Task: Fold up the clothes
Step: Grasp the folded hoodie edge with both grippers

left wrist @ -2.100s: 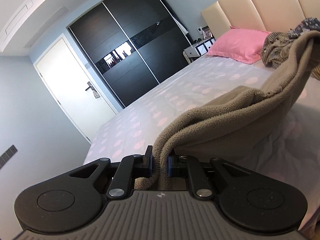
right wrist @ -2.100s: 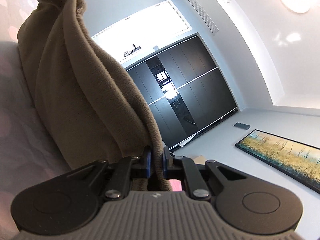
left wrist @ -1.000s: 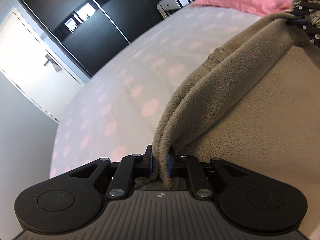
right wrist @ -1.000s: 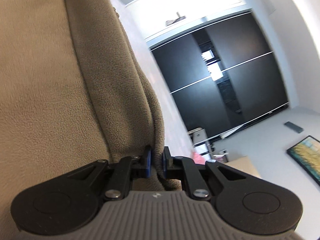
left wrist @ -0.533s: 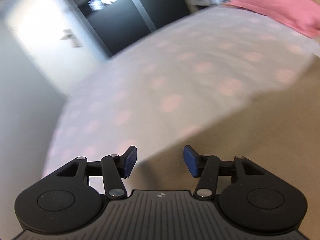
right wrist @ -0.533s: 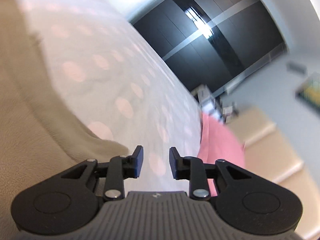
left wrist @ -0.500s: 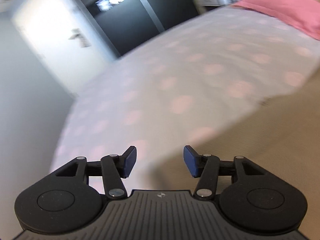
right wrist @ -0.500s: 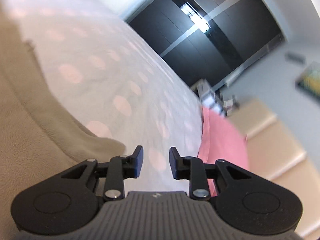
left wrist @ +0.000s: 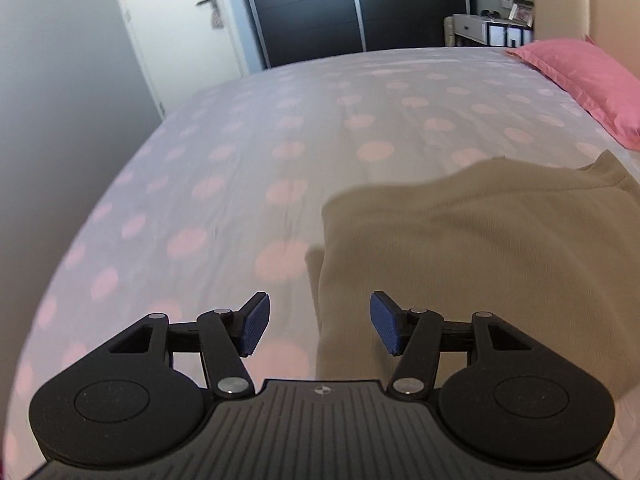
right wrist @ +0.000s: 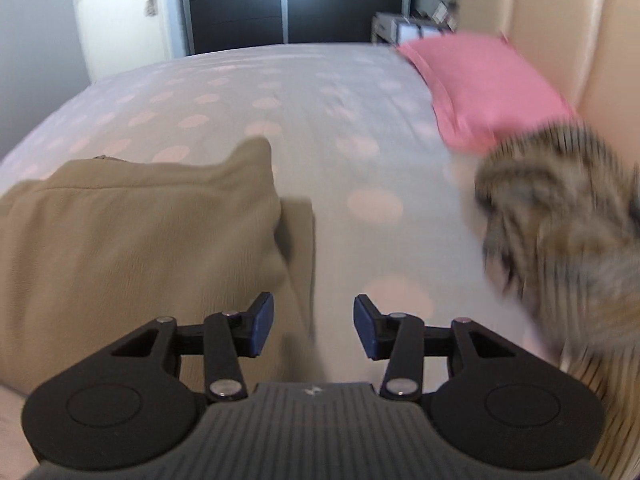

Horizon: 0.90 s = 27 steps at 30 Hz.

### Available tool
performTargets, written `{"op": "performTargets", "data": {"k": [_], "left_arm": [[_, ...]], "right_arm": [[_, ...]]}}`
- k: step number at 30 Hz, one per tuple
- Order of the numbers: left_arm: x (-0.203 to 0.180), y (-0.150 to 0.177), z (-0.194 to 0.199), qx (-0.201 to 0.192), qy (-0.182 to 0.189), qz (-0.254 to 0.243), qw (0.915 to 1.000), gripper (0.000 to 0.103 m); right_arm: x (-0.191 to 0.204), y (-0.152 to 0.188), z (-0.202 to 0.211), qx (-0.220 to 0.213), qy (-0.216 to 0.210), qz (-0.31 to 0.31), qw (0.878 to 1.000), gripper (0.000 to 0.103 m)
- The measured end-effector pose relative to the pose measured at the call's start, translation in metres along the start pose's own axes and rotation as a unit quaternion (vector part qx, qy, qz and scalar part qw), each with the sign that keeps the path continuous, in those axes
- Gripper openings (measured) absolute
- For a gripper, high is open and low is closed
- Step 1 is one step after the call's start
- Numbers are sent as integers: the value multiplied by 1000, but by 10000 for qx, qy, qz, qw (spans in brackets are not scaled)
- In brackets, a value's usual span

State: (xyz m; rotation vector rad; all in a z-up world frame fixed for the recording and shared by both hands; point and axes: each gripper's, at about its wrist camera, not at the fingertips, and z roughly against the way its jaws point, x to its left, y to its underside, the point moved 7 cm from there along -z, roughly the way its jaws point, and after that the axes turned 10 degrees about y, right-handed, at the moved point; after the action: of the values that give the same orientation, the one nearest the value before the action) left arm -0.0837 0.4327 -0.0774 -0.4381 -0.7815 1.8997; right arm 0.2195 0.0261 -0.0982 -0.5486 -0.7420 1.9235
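Note:
A tan fleece garment (left wrist: pixel 472 240) lies folded flat on the dotted bed sheet (left wrist: pixel 248 152). It also shows in the right wrist view (right wrist: pixel 132 236). My left gripper (left wrist: pixel 318 328) is open and empty, just above the garment's left edge. My right gripper (right wrist: pixel 314 330) is open and empty, just above the garment's right edge. A striped brown garment (right wrist: pixel 560 232) lies crumpled on the bed to the right, blurred.
A pink pillow (right wrist: pixel 484 84) lies at the head of the bed against a beige padded headboard (right wrist: pixel 560 20). A dark sliding wardrobe (left wrist: pixel 352 4), a white door (left wrist: pixel 176 24) and a small nightstand (left wrist: pixel 488 30) stand beyond the bed.
Both grippers let go of the tan garment, opened wider and pulled back level. The garment now lies flat on the bed instead of hanging between them.

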Motion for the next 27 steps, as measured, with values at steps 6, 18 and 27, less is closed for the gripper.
{"op": "performTargets", "data": {"k": [6,18,27], "left_arm": [[20,59,11,40,420,1489,9880,54],[17,104,-10,34,315,2437,9693,76],[29,119,-30,208,670,3256,9429,81]], "right_arm": [[-18,69,1,344,-179,-1191,9921,71],[1,135,-8,830,-782,-2539,9605,75],[14,127,-27,795,-1037,-2675,9547,69]]}}
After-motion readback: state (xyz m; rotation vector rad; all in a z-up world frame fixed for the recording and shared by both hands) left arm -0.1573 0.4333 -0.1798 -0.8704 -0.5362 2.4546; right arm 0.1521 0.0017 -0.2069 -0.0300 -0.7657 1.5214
